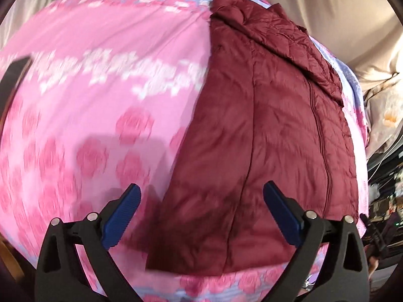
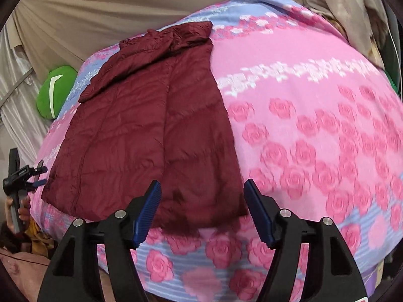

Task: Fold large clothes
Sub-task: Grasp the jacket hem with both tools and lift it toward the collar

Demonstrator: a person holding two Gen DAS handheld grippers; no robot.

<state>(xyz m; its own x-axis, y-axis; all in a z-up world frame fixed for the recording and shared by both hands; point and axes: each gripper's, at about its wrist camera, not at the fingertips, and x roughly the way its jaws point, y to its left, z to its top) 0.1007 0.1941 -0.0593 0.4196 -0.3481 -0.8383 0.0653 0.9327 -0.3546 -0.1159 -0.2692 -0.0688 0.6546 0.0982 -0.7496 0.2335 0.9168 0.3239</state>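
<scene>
The maroon quilted jacket (image 1: 264,115) lies folded lengthwise and flat on the pink rose-print bedspread (image 1: 100,100), its hem edge just ahead of both sets of fingers. The left gripper (image 1: 201,216) hangs above that hem with jaws spread wide and nothing between the blue pads (image 1: 121,216). The right gripper (image 2: 202,214) is also parted and empty over the hem's corner. A green cushion (image 2: 54,93) sits beyond the jacket's far side.
</scene>
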